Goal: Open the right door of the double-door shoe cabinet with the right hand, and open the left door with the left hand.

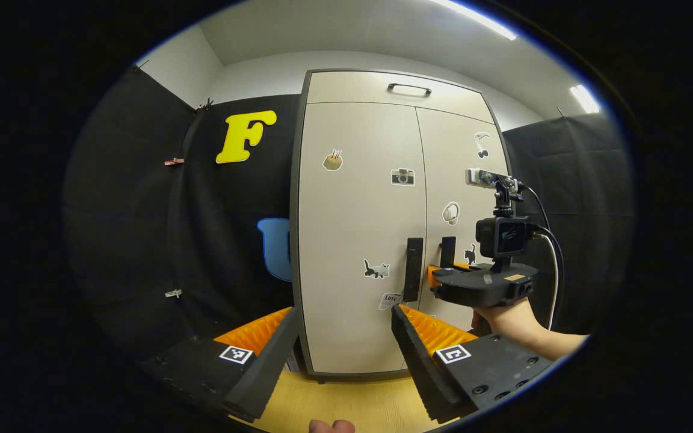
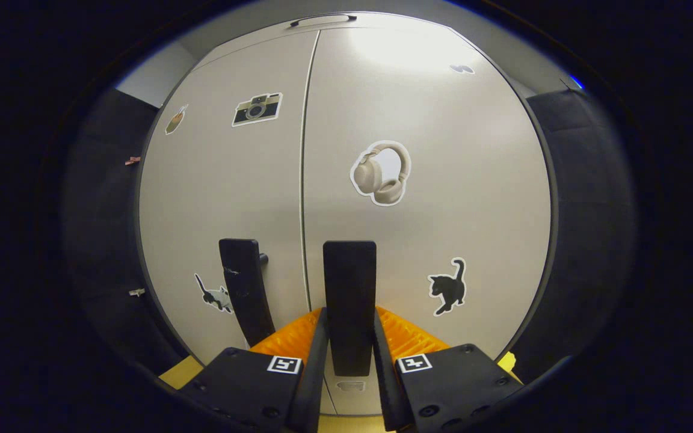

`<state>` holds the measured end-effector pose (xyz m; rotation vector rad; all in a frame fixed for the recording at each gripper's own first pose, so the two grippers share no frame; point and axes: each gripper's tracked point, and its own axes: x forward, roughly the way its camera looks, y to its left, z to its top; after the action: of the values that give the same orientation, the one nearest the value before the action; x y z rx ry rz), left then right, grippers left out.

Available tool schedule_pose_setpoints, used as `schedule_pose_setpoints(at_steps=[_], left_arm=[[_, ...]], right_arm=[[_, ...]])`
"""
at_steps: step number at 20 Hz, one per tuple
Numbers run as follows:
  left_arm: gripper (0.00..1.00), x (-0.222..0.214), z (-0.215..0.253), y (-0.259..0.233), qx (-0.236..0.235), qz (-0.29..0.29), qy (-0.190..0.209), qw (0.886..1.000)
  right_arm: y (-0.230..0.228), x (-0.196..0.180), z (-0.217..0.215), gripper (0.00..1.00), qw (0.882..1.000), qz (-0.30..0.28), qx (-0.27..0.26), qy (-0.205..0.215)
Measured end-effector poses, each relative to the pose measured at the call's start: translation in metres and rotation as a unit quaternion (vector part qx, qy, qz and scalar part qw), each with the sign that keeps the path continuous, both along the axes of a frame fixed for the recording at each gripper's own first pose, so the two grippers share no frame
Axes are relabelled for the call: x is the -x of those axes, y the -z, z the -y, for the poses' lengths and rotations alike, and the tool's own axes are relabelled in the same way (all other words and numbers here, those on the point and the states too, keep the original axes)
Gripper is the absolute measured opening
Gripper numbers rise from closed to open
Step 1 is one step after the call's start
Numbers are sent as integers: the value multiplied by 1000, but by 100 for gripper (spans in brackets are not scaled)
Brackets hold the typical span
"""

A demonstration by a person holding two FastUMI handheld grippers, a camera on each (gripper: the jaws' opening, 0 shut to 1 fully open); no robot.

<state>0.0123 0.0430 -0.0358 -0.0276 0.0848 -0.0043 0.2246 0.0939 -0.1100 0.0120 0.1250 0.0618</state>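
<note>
right hand-held gripper [image 2: 349,355] closed around the upright right door handle [image 2: 349,288]; left hand-held gripper [image 1: 340,337] gapes wide, left door handle [image 1: 413,267] ahead, slightly right.

Left gripper view faces the cabinet [image 1: 358,240] from farther; right, close.

This is a recording booth set up indoors, not a lived-in home. Black cloth [image 1: 142,228] hangs as walls on both sides, pinned up with small clips [image 1: 173,162], below plain white walls and ceiling strip lights [image 1: 479,18]. A lone pale shoe cabinet [image 1: 358,240] dotted with stickers [image 2: 381,173] stands on a bare wooden floor [image 1: 346,403], and a hand [image 1: 503,319] holds a camera-topped rig [image 1: 500,240] before it.
</note>
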Motion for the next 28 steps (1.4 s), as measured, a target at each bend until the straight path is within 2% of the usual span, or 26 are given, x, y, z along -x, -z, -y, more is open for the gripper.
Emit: schedule_pose_setpoints(at_steps=[1,2,4,8,9,11,17,20,28], left_arm=[[95,1,1,1,7,-1,2,1000],[95,1,1,1,11,-2,3,1000],[95,4,0,0,10,-3,3,1000],[94,12,-6,0,5,-3,-7,1000],[94,15,-7,1,7,-4,-9,1000],[95,21,-9,0,8,-3,-16,1000],[95,30,-16,-2,7,1,-32,999],[95,35,-14,-1,9,0,-37,999],[95,47,4,1,12,-5,-47,999]], right_arm=[[-3,8,1,34,1000,-7,1,3],[-4,7,1,33,1000,-5,1,2],[-5,10,1,23,1000,-1,1,6],[-5,9,1,21,1000,-1,-15,17],[-5,9,1,16,1000,1,-7,16],[-5,10,2,12,1000,1,3,14],[-11,32,6,12,1000,1,-10,-15],[-18,42,12,12,1000,24,-10,-15],[-22,57,23,11,999,30,-22,-21]])
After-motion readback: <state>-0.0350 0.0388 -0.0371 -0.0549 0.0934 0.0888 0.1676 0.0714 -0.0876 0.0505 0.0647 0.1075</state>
